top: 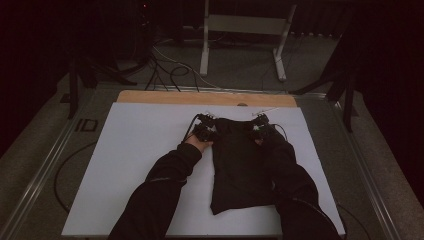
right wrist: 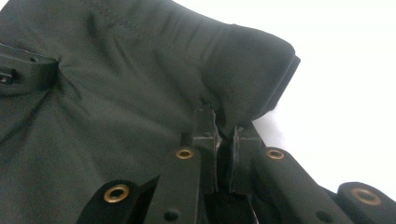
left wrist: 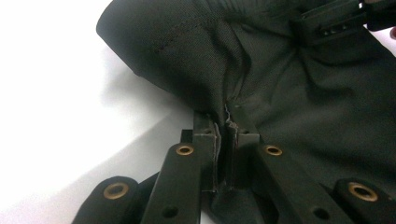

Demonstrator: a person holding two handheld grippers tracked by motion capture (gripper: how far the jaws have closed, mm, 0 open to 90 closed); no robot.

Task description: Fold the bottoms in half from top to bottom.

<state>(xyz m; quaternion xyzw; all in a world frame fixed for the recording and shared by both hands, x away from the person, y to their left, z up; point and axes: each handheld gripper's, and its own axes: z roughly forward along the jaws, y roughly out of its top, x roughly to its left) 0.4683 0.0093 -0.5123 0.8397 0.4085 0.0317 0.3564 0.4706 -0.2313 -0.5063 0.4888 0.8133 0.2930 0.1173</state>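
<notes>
Two grippers clamp one dark garment (top: 242,165) that lies flat on a white sheet (top: 135,165), just right of centre in the high view. The garment runs from the lower middle of that frame up to the centre, where its far edge is bunched between the two tools.

In the high view the left gripper (top: 205,131) sits at the garment's upper left corner and the right gripper (top: 260,129) at its upper right corner, both near the frame's centre. Dark sleeves (top: 160,195) come in from the bottom edge; the right forearm lies over the cloth.

In the left gripper view, the left gripper (left wrist: 227,140) has its jaws pressed together low in the centre of the frame, with a fold of the garment (left wrist: 299,102) pinched between them; cloth covers the right and upper part, white sheet (left wrist: 56,116) the left.

In the right gripper view, the right gripper (right wrist: 225,140) is likewise closed on a fold of the garment (right wrist: 116,107), with cloth at left and centre and white sheet (right wrist: 345,93) at right. A wooden strip (top: 200,97) edges the sheet's far side in the high view.
</notes>
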